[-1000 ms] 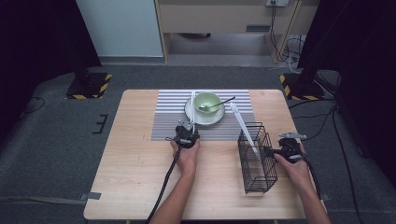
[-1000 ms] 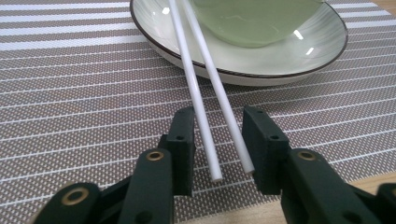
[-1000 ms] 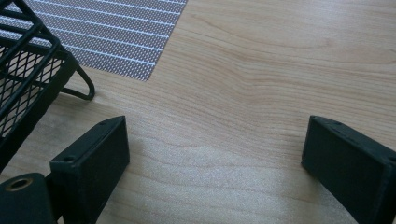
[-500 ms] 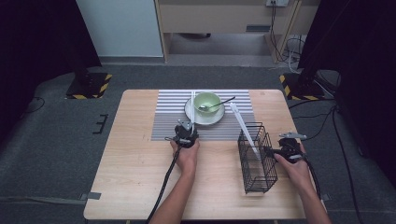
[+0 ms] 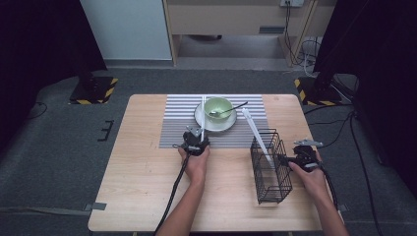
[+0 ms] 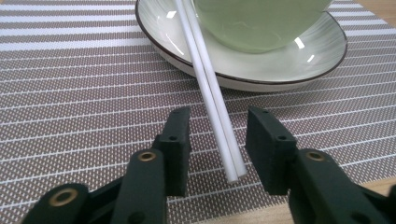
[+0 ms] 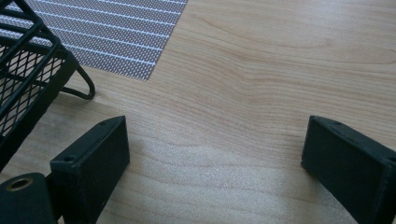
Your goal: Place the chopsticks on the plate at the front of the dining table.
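A pair of white chopsticks lies with its far end on the saucer's rim beside the green bowl and its near end on the striped placemat. My left gripper straddles that near end. Its jaws have just been opening, with a gap on each side of the sticks. In the high view the left gripper sits just below the saucer. My right gripper stands wide open over bare wood, right of the black wire basket.
A spoon rests in the bowl. A long white utensil leans out of the basket toward the placemat. The basket's foot is close to my right gripper's left jaw. The wooden table lies bare at the left and front.
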Demonstrator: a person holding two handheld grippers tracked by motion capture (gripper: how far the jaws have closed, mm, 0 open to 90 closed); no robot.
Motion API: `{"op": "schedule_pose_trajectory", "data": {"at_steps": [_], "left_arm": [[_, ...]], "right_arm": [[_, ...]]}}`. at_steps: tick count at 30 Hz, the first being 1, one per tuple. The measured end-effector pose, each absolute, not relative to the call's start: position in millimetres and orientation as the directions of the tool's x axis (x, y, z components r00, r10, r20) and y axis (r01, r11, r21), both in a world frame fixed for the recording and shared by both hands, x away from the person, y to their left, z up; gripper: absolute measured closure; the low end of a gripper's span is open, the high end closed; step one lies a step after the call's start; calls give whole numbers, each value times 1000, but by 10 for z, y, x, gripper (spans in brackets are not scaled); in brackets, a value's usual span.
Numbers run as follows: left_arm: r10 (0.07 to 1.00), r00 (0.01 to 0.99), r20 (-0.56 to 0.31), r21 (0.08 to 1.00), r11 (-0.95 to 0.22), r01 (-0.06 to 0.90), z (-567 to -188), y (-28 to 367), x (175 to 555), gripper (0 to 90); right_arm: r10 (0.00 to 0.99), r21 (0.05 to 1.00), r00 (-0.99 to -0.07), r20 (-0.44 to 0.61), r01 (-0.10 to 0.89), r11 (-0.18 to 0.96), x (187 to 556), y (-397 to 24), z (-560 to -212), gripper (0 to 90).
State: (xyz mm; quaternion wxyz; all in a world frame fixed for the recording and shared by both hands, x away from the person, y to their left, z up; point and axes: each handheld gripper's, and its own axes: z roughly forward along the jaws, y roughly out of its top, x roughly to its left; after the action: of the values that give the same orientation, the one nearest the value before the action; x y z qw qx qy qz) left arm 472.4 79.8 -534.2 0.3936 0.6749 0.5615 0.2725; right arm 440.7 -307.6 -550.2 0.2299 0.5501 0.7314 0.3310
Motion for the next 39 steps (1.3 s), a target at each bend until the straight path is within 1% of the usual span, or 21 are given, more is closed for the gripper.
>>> {"op": "schedule_pose_trajectory", "data": {"at_steps": [3, 5, 6, 11, 16, 19, 22, 24, 34, 39], "left_arm": [[971, 232, -61, 844, -74, 532, -5304, 790, 4699, 522], [971, 235, -41, 847, -91, 525, -5276, 788, 4673, 464], [970, 240, -40, 848, -94, 522, -5263, 787, 4661, 434], [960, 275, -46, 852, -106, 512, -5201, 813, 4597, 344], [948, 314, -43, 858, -126, 497, -5117, 863, 4533, 283], [940, 335, -58, 854, -127, 504, -5074, 903, 4508, 243], [938, 341, -63, 851, -128, 510, -5030, 947, 4481, 208], [938, 340, -60, 850, -131, 511, -5005, 963, 4464, 163], [919, 383, -90, 851, -129, 509, -4871, 1076, 4384, 80], [915, 395, -83, 851, -141, 505, -4814, 1145, 4336, 68]], "right_arm": [[957, 737, -288, 25, 653, 177, 4407, -3074, -5502, 76], [957, 737, -288, 23, 652, 179, 4408, -3073, -5503, 76], [957, 735, -289, 21, 653, 181, 4408, -3071, -5502, 76], [956, 736, -292, 12, 651, 189, 4409, -3067, -5504, 75], [957, 735, -291, 11, 651, 189, 4409, -3066, -5504, 74], [957, 735, -290, 13, 651, 188, 4409, -3064, -5504, 74], [957, 735, -289, 12, 651, 188, 4408, -3063, -5504, 74], [957, 735, -289, 11, 652, 188, 4407, -3063, -5504, 73], [958, 735, -286, 10, 652, 187, 4408, -3060, -5505, 72], [958, 735, -285, 9, 652, 187, 4407, -3059, -5505, 71]]}}
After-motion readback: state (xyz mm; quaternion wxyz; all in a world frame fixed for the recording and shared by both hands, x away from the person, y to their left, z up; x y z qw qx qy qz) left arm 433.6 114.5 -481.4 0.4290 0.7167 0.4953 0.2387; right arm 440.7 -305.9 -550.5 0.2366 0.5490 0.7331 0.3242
